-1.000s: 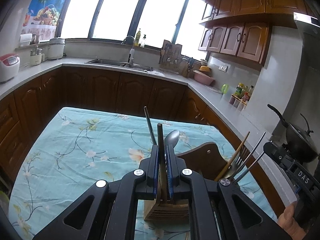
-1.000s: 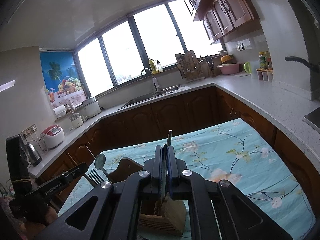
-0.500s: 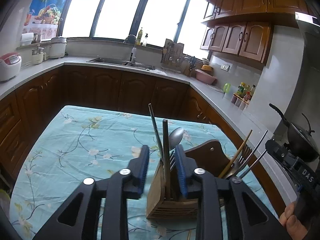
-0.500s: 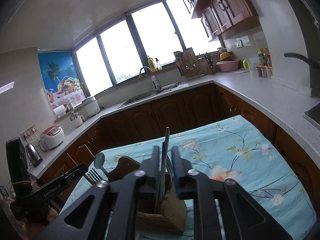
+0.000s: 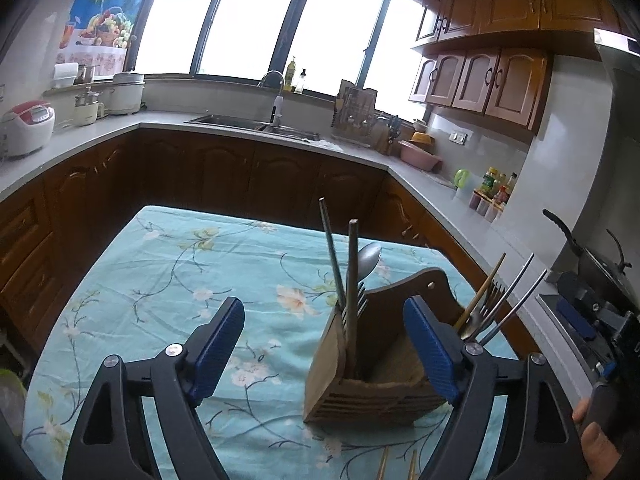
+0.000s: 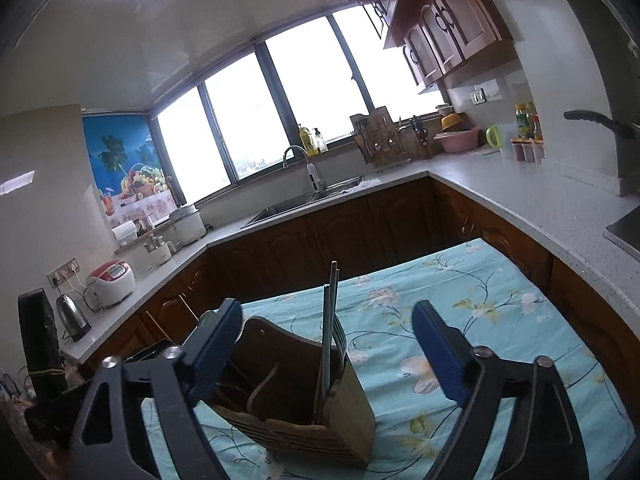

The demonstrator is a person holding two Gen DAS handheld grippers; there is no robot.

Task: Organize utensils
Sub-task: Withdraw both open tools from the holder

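Step in hand: release. Both claws are opening, nothing gripped. Left gripper has its jaws spreading wide; the wooden holder w/ dark chopsticks standing in it sits between them, pads not touching. Right gripper: same, jaws parting either side of the holder, free of the upright utensils. Holder stands on the floral cloth, approx 5 o'clock in left view. Next, prob: back off w/o knocking the handles, then fetch the loose sticks at 6 o'clock.
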